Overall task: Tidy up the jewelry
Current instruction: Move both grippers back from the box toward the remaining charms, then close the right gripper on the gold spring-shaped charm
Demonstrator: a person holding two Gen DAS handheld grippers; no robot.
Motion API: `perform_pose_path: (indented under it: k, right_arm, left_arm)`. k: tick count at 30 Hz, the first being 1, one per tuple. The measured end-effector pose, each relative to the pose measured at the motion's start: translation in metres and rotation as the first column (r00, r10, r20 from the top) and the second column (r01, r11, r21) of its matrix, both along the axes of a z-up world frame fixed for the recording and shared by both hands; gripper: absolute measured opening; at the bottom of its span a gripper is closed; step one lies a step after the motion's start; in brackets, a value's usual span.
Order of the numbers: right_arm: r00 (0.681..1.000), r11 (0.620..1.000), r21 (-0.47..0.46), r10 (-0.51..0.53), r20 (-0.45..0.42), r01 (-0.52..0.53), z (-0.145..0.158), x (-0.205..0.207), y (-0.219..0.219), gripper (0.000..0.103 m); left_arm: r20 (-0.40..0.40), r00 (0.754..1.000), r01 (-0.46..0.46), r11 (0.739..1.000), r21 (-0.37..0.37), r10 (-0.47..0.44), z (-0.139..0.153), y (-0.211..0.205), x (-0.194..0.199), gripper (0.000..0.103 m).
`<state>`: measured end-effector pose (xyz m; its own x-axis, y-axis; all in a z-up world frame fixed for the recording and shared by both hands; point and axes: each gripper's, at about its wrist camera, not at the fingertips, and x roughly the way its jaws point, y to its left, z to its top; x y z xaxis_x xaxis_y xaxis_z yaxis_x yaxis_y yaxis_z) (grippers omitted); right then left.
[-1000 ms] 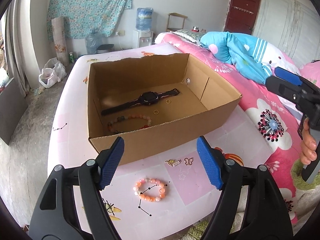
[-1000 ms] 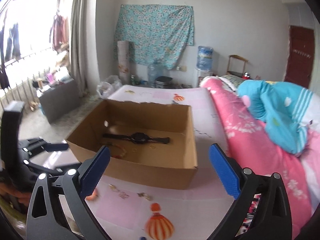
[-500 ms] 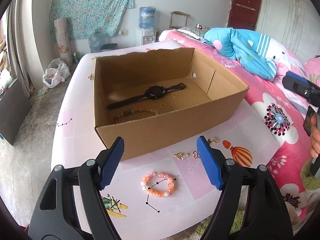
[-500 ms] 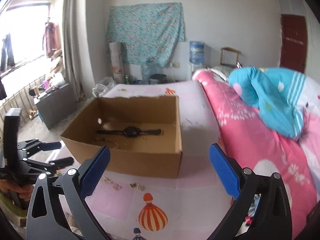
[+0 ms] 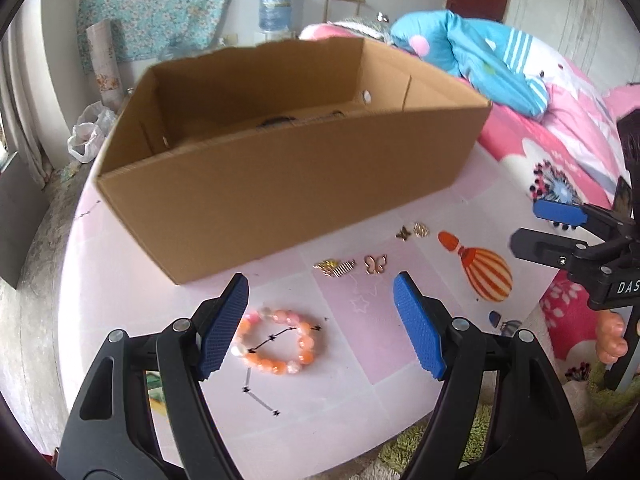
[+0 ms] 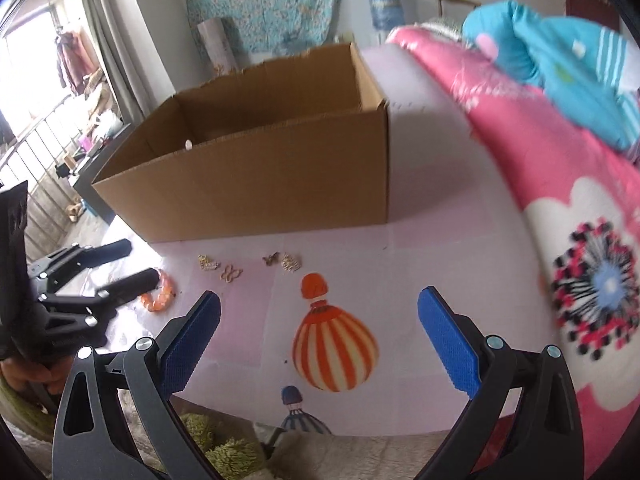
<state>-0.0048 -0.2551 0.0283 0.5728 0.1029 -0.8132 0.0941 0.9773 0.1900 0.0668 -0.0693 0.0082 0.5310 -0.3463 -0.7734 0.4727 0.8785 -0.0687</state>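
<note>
Both grippers spread wide and empty above the loose jewelry in front of the open brown cardboard box [image 5: 280, 184].

The left gripper [image 5: 320, 324] has its ribbed blue pads apart, the orange-and-pink round-bead bracelet [image 5: 278, 340] lying near its left pad; if that pad lands on the ring instead of straddling it, the smooth beads will likely roll or skid on the slick pink printed tabletop [image 5: 360, 344]. The right gripper [image 6: 320, 340], also open, hangs over a printed balloon, with the thin gold charms [image 6: 232, 272] farther off; these look flat, perhaps filigree, so blunt pads may push them about.
</note>
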Motion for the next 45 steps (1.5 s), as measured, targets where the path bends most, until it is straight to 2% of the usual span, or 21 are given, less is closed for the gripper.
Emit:
perform_pose_path:
  k: [3, 6, 11, 13, 16, 26, 29, 31, 37, 41, 45]
  right_arm:
    - [1.0, 0.999, 0.028, 0.022, -0.006, -0.022, -0.008, 0.007, 0.005, 0.094]
    - [0.999, 0.998, 0.032, 0.049, -0.009, -0.049, -0.014, 0.014, 0.009, 0.087]
    - [0.995, 0.993, 0.066, 0.098, -0.016, -0.097, -0.024, 0.022, 0.017, 0.068]
    - [0.993, 0.99, 0.076, 0.118, -0.022, -0.116, -0.028, 0.025, 0.022, 0.066]
    - [0.989, 0.986, 0.098, 0.141, -0.032, -0.137, -0.034, 0.03, 0.026, 0.062]
    - [0.982, 0.972, 0.155, 0.185, -0.038, -0.177, -0.042, 0.04, 0.038, 0.061]
    - [0.983, 0.971, 0.164, 0.182, -0.039, -0.173, -0.043, 0.04, 0.036, 0.06]
    - [0.983, 0.971, 0.168, 0.179, -0.039, -0.17, -0.043, 0.04, 0.035, 0.061]
    - [0.985, 0.973, 0.166, 0.171, -0.035, -0.163, -0.043, 0.038, 0.031, 0.06]
    - [0.984, 0.973, 0.162, 0.174, -0.034, -0.166, -0.042, 0.037, 0.033, 0.06]
    - [0.983, 0.971, 0.163, 0.181, -0.028, -0.174, -0.04, 0.037, 0.034, 0.06]
  left_arm:
    - [0.01, 1.0, 0.017, 0.999, 0.027, -0.017, -0.008, -0.008, 0.003, 0.069]
    - [0.02, 0.999, 0.04, 0.998, 0.053, -0.041, -0.013, -0.015, 0.008, 0.06]
    - [0.003, 0.997, 0.08, 0.994, 0.076, -0.081, -0.023, -0.02, 0.017, 0.038]
    - [0.004, 0.996, 0.087, 0.992, 0.091, -0.088, -0.025, -0.022, 0.02, 0.026]
    - [0.007, 0.996, 0.089, 0.99, 0.112, -0.09, -0.027, -0.024, 0.025, 0.019]
    - [-0.019, 0.993, 0.122, 0.984, 0.133, -0.121, -0.033, -0.03, 0.036, 0.016]
    - [-0.029, 0.992, 0.128, 0.985, 0.119, -0.126, -0.033, -0.03, 0.037, 0.005]
    - [-0.031, 0.991, 0.131, 0.985, 0.111, -0.128, -0.033, -0.028, 0.037, 0.005]
    - [-0.069, 0.993, 0.101, 0.995, 0.019, -0.099, -0.03, -0.01, 0.042, 0.0]
    - [-0.068, 0.995, 0.064, 0.997, -0.034, -0.066, -0.021, 0.006, 0.041, 0.0]
    - [-0.055, 0.998, 0.029, 0.998, -0.056, -0.032, -0.013, 0.02, 0.041, 0.0]
